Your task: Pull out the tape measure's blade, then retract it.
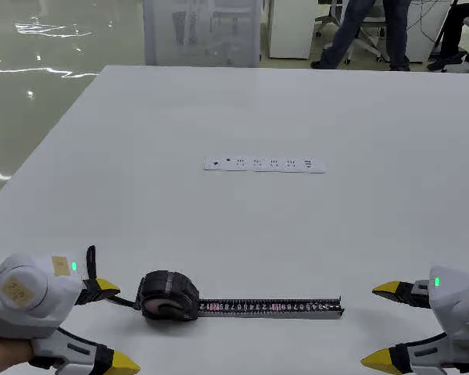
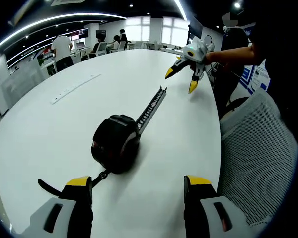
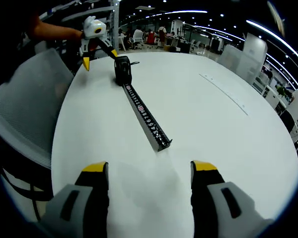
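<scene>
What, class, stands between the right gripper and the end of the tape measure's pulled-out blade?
Nothing visible: only bare table separates the open right gripper from the blade's end. The power strip lies well off that line.

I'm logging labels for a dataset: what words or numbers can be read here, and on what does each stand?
"2 3 4 5 6 7 8 9": digits along the blade, clearest in the right gripper view; its finer marks are too small to read.
Too blurred to read: faint writing on the round sticker on the left claw.
Too small to read: dark marks on the power strip.
</scene>
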